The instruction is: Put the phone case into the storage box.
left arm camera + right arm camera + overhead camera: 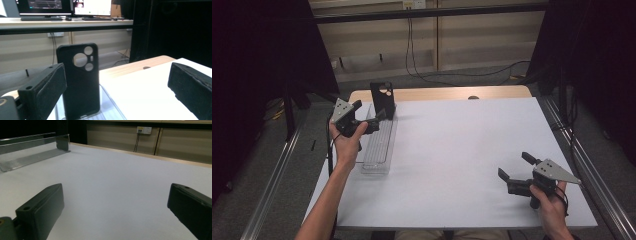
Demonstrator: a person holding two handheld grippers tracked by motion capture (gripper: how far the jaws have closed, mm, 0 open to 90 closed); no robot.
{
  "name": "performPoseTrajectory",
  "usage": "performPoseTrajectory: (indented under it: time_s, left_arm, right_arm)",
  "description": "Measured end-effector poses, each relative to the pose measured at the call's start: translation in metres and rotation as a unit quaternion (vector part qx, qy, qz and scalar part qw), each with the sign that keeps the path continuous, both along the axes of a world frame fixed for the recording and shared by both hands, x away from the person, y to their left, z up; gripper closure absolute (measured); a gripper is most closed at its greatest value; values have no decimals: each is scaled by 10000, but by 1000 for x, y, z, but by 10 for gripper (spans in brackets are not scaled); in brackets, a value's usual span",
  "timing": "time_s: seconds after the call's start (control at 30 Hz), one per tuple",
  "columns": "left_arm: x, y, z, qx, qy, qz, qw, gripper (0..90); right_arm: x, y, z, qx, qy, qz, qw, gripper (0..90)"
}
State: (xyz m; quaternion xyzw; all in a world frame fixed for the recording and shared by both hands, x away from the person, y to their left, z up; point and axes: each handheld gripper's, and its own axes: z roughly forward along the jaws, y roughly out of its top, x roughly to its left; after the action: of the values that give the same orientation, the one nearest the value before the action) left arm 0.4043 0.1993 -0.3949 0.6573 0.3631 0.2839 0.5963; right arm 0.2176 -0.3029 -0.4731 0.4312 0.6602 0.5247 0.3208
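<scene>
- High view: left gripper [371, 116] is hovering wide open, gripping nothing, near the black phone case [382, 100] standing upright in the clear tray's [377, 165] far end.
- Right gripper [515, 167] is resting wide open and empty, near right.

The left claw [371, 116] is raised at the far left, its jaws wide apart. The right claw [516, 166] sits low at the near right, jaws also wide apart.

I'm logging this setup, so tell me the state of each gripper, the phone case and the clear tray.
left gripper: open, jaws near the case, holding nothing
right gripper: open, empty, over bare table
phone case: upright at the tray's far end
clear tray: flat on the table
</scene>
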Motion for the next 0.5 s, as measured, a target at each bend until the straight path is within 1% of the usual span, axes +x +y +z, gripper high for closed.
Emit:
performPoseTrajectory:
  time_s: [0.03,0.13,0.17,0.2,0.27,0.3,0.33,0.37,0.4,0.43,0.47,0.5]
  left_arm:
    - [-4,-1,0,-71,1,-11,10000,20]
    - [-9,1,1,-72,-17,-32,10000,20]
    - [-13,2,1,-55,-15,-41,10000,20]
    - [-15,1,0,-127,-17,-46,9999,20]
    - [-17,2,1,-109,-22,-17,9999,20]
    - [-20,4,1,-35,-19,-13,10000,20]
    - [-23,4,0,-130,-28,-11,9999,20]
    - [-25,6,0,-116,-46,-65,9999,20]
    - [-25,6,0,-116,-46,-65,9999,20]
    - [-27,6,-1,-202,-48,-20,9998,20]
    - [-28,6,-1,-215,-14,-31,9998,20]
    - [-30,8,-1,-44,8,-95,9999,20]
  right_arm:
    - [-1,-1,0,1,-4,-9,10000,5]
    - [-1,-1,1,5,-36,-22,10000,5]
    - [-1,-1,1,9,-25,-26,10000,4]
    - [-1,-1,1,9,-25,-16,10000,5]
    - [-1,-1,1,8,-30,-30,10000,4]
    - [-2,-1,1,13,-35,-47,10000,4]
    - [-2,0,2,13,-60,-47,10000,4]
    - [-1,-1,2,10,-78,-58,10000,4]
    - [-1,-1,2,10,-78,-58,10000,4]
    - [-1,-1,2,9,-75,-60,10000,4]
    - [-1,-1,2,20,-40,-48,10000,4]
    - [-1,-1,2,20,-40,-48,10000,4]
